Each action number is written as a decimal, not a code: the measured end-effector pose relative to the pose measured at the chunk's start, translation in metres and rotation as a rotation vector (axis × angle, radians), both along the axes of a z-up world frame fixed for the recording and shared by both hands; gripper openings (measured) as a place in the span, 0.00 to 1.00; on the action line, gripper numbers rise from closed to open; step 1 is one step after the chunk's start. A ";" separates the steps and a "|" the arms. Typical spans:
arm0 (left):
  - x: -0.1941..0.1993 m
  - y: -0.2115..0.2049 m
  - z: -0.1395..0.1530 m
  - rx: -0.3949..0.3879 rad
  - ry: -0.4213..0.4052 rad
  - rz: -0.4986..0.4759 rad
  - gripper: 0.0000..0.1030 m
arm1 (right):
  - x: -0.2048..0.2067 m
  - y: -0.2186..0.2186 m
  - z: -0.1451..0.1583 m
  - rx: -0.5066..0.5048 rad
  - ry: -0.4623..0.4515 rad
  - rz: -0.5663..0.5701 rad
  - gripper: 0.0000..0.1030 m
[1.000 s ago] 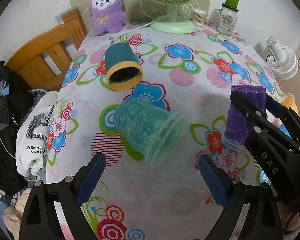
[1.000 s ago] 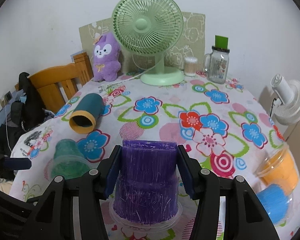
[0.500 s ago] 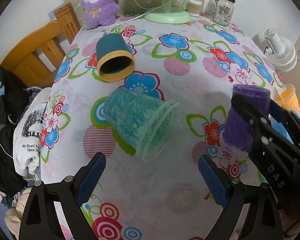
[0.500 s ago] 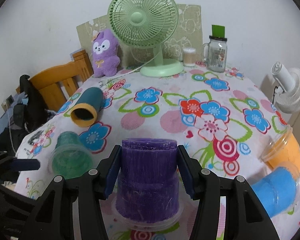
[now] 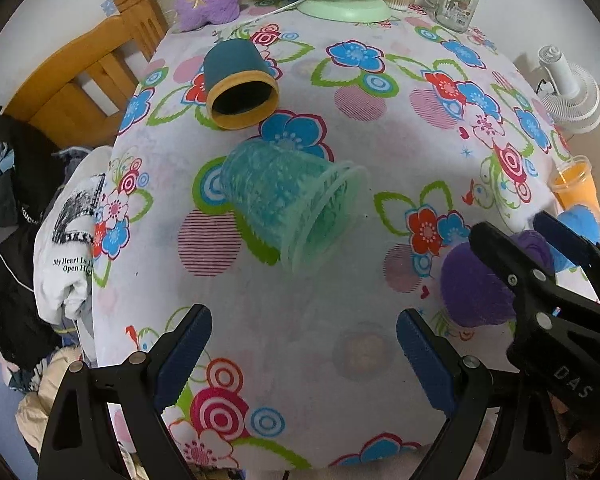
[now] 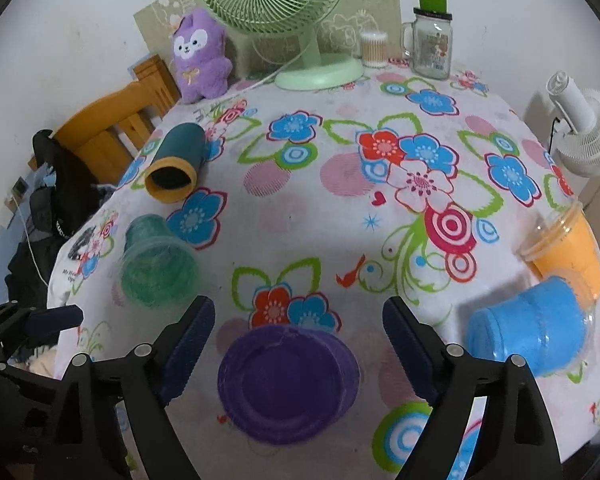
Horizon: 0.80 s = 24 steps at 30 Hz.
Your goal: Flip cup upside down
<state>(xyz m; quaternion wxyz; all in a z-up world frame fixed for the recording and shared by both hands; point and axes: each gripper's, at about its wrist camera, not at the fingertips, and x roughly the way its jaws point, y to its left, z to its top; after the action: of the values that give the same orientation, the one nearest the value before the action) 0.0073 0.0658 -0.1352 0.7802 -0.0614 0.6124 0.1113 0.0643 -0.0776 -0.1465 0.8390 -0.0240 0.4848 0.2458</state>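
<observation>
**Purple cup base-up, tongs off it — more cups lie on their sides**

The flowered surface [image 6: 340,240] fills both views, with the green desk fan [image 6: 276,4] at its far edge beside a glass mug jar [image 6: 430,46] and a purple plush [image 6: 200,60] at the far left corner. Right tongs [image 6: 298,344] hang spread wide above the purple cup [image 6: 288,380], gripping nothing. That cup sits near the near edge with its flat base facing up and its wider rim down on the cloth: upside down, so by my read this one's flipped. Its wall looks ribbed and dark violet, the base a smooth disc.

Left tongs [image 5: 304,354] are also wide apart and empty, pointing at the green cup [image 5: 288,208], which lies on its side near the left edge, translucent and textured, mouth toward the right. Likely next in line. Beyond it the teal cup [image 5: 238,84] with its yellow rim also lies tipped over. At the right edge a blue cup [image 6: 532,326] and an orange cup [image 6: 568,246] lie touching.
</observation>
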 end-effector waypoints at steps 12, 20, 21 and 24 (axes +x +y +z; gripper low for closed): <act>-0.004 -0.011 0.025 -0.023 0.008 0.011 0.92 | 0.000 -0.013 0.032 -0.073 0.069 0.032 0.88; -0.003 -0.016 0.053 -0.027 -0.038 0.038 0.92 | 0.003 -0.028 0.065 -0.132 0.060 0.036 0.88; -0.003 -0.015 0.058 -0.037 -0.047 0.046 0.92 | 0.003 -0.030 0.068 -0.138 0.056 0.039 0.88; -0.003 -0.015 0.071 -0.056 -0.077 0.065 0.92 | 0.002 -0.034 0.081 -0.163 0.032 0.046 0.88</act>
<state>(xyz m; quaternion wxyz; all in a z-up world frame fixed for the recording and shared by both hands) 0.0039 0.0505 -0.0637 0.7971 -0.1072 0.5825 0.1171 0.0665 -0.1119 -0.0652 0.8205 -0.0995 0.5161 0.2249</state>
